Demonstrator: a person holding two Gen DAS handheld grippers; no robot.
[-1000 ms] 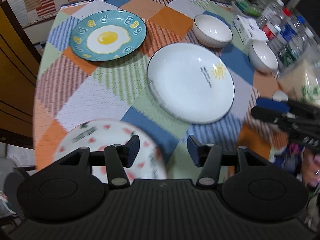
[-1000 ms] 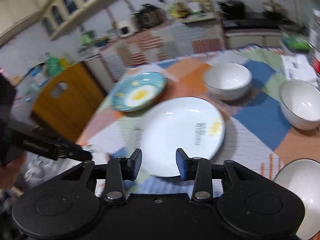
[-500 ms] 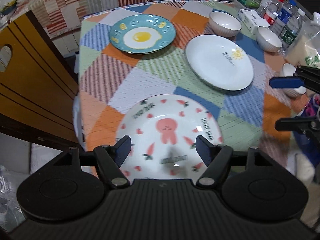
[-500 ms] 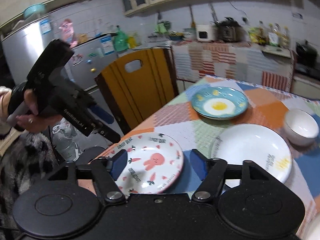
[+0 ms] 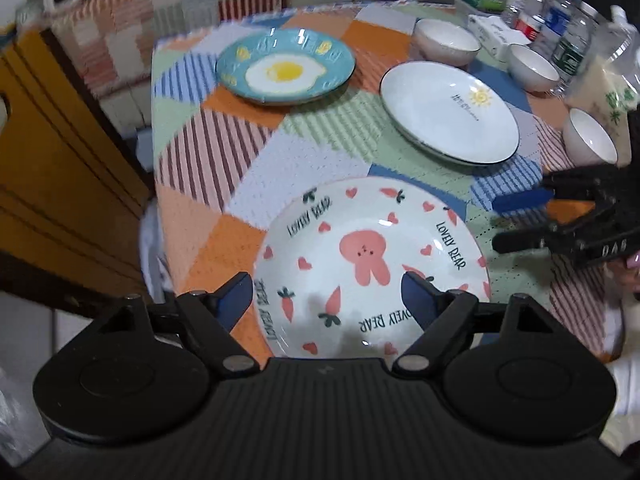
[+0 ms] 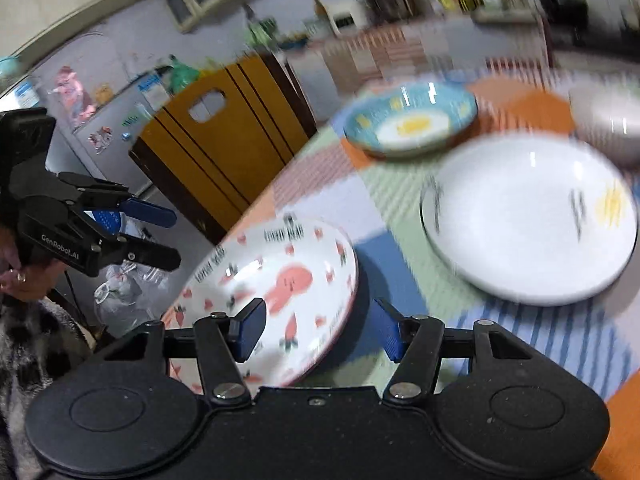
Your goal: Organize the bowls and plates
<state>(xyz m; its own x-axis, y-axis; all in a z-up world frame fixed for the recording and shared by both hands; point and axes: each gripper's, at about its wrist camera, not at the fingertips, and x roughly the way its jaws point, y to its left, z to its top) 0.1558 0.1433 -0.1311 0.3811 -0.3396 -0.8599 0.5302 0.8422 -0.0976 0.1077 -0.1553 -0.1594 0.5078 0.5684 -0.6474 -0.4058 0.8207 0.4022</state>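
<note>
A white plate with a pink rabbit and carrots (image 5: 372, 264) lies at the near edge of the patchwork table (image 5: 200, 160); it also shows in the right wrist view (image 6: 276, 292). My left gripper (image 5: 330, 300) is open and empty above its near rim. My right gripper (image 6: 316, 330) is open and empty over the plate's right rim; it shows from the side in the left wrist view (image 5: 516, 220). A blue egg plate (image 5: 285, 66) and a white sun plate (image 5: 448, 112) lie farther back. Three white bowls (image 5: 444, 44) (image 5: 532, 66) (image 5: 590, 142) stand at the right.
Water bottles (image 5: 556, 20) and a white box (image 5: 492, 34) crowd the far right of the table. A yellow wooden chair back (image 5: 52, 152) stands left of the table. A fridge (image 6: 104, 112) is behind it in the blurred right wrist view.
Both grippers have moved closer to the rabbit plate. The right gripper has swung right toward the table, its view now blurred. Both stay open.
</note>
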